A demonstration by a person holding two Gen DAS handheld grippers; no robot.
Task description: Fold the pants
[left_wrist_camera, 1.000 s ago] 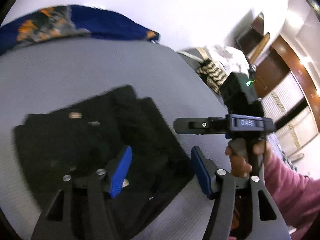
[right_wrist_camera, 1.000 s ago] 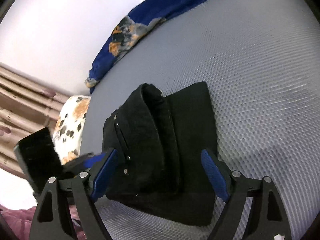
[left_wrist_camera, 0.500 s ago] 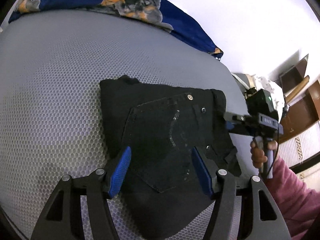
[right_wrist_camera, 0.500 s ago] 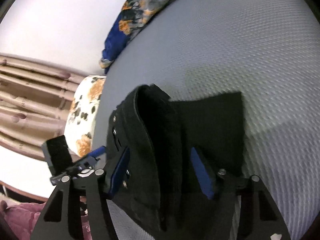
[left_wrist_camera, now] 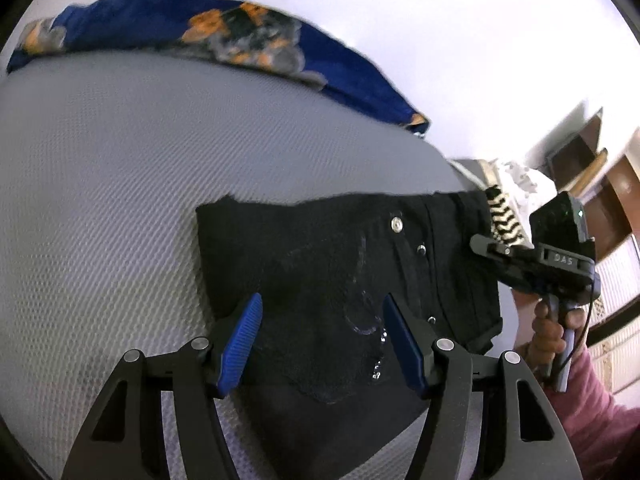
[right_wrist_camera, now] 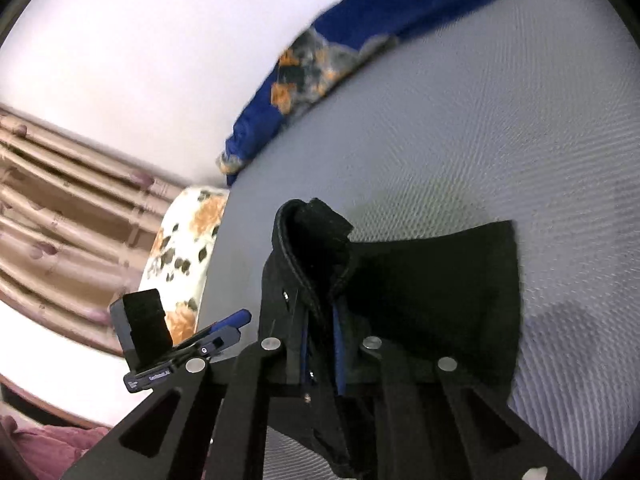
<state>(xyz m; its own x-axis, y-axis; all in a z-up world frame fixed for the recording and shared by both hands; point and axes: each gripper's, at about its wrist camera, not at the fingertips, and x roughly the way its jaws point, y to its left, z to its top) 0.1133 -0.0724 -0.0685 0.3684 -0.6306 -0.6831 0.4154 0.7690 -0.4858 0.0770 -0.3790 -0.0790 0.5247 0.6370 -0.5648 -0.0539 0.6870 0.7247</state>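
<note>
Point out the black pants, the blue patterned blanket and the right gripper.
black pants (left_wrist_camera: 320, 264): left wrist view, on the flat back-pocket panel.
blue patterned blanket (left_wrist_camera: 240, 36): left wrist view, on its orange-and-grey print.
right gripper (right_wrist_camera: 322, 354): right wrist view, between the blue pads, closing on a raised fold of the pants.

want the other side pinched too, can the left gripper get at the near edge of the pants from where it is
Probably yes: the left gripper is open, the black pants lie right under its pads, nothing between. The right gripper is closing on the waistband end.
</note>
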